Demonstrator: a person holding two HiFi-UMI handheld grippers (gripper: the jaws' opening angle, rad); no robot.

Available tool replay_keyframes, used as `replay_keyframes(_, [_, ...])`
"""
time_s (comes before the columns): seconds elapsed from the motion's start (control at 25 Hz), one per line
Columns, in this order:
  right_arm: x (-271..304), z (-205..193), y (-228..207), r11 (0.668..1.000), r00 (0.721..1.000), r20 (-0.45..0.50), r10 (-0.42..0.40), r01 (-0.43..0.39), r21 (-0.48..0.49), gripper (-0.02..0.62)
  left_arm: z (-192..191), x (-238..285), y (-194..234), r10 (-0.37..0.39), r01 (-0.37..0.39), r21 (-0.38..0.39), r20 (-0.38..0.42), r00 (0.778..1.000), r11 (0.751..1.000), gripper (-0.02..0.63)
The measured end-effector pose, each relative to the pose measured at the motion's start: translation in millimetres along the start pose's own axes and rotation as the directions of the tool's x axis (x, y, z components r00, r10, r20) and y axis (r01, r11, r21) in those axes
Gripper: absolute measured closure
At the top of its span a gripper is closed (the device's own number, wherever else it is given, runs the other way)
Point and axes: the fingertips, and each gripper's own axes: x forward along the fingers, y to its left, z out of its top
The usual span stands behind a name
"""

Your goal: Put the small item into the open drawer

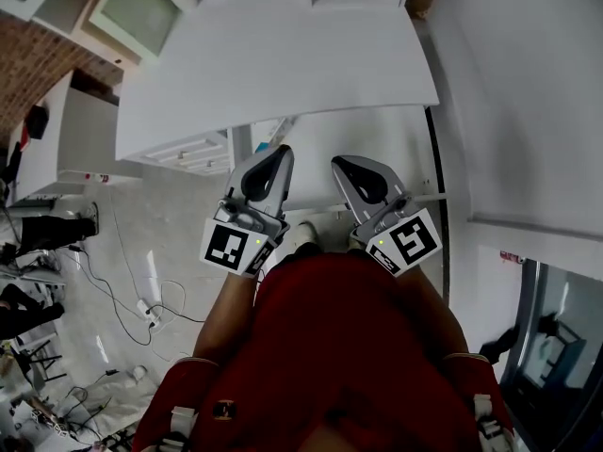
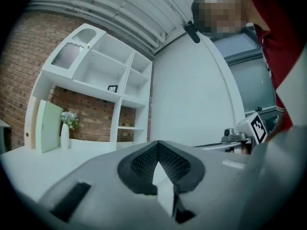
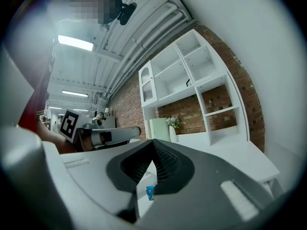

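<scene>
Both grippers hang close together in front of the person's red top, at the near edge of the white table [image 1: 283,64]. My left gripper [image 1: 275,151] [image 2: 158,142] is shut, its fingertips touching with nothing between them. My right gripper [image 1: 341,163] [image 3: 153,142] also has its tips together. A small blue item [image 3: 150,191] shows through the gap below those tips, against a white surface; it is not visible in the head view. White drawer fronts [image 1: 184,149] sit under the table's left side; I cannot tell which of them is open.
A white shelf unit [image 2: 110,80] [image 3: 192,80] stands against a brick wall, with a white vase of flowers [image 2: 65,128] [image 3: 171,128] on the tabletop before it. Cables and a power strip [image 1: 141,309] lie on the floor at left. A white wall runs along the right.
</scene>
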Motion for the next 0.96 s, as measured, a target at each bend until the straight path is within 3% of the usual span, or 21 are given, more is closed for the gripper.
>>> replay_keyframes(0.96, [0, -2, 1, 1.000, 1.000, -0.012, 0.004, -0.004, -0.025, 0.584, 0, -6, 5, 0.016, -0.016, 0.045, -0.005, 1.000, 0.999, 0.600])
